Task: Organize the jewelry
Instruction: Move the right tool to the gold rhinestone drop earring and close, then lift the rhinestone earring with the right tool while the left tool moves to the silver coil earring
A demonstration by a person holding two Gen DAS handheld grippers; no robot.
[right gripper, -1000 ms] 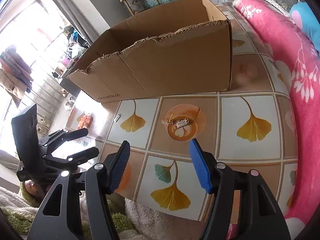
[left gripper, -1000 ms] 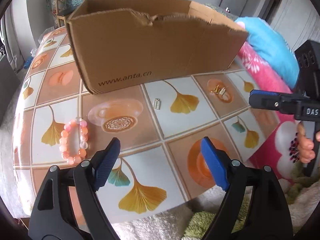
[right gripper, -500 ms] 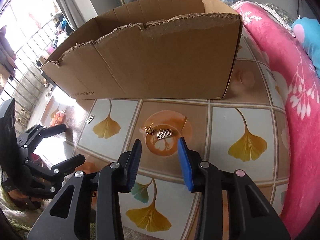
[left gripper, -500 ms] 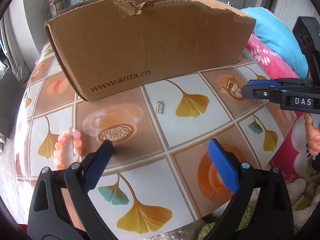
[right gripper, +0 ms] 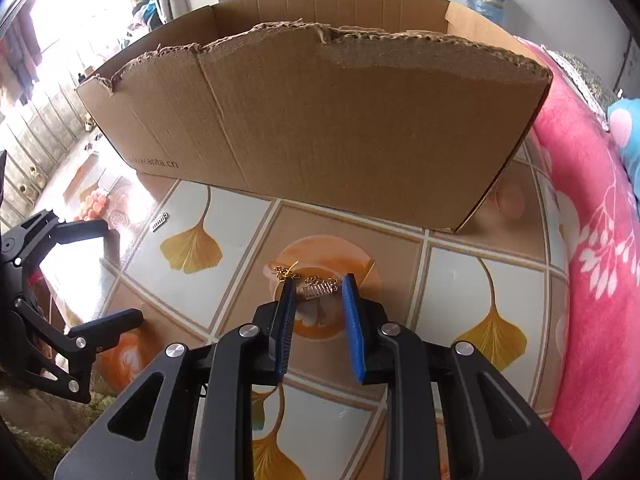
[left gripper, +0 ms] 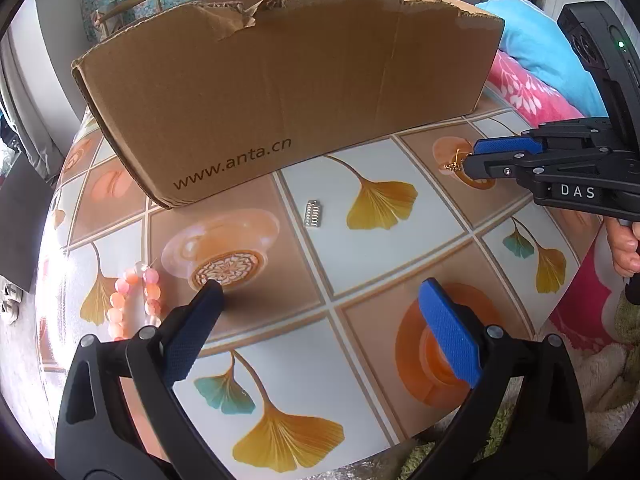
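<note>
Two blue pads of the right gripper [right gripper: 318, 286] are closing around a small silver comb-shaped charm on a gold chain [right gripper: 319, 290]; a second ago they stood wide and well short of it. The pads do not yet press the charm, which lies on the orange motif of the ginkgo-patterned tablecloth [right gripper: 460, 276], near the cardboard box [right gripper: 320, 128]. To the left, the left gripper [left gripper: 320, 292] hangs with jaws spread wider than before, empty, above a second silver charm [left gripper: 313, 213]; a pink bead bracelet [left gripper: 132, 304] lies at its left finger.
</note>
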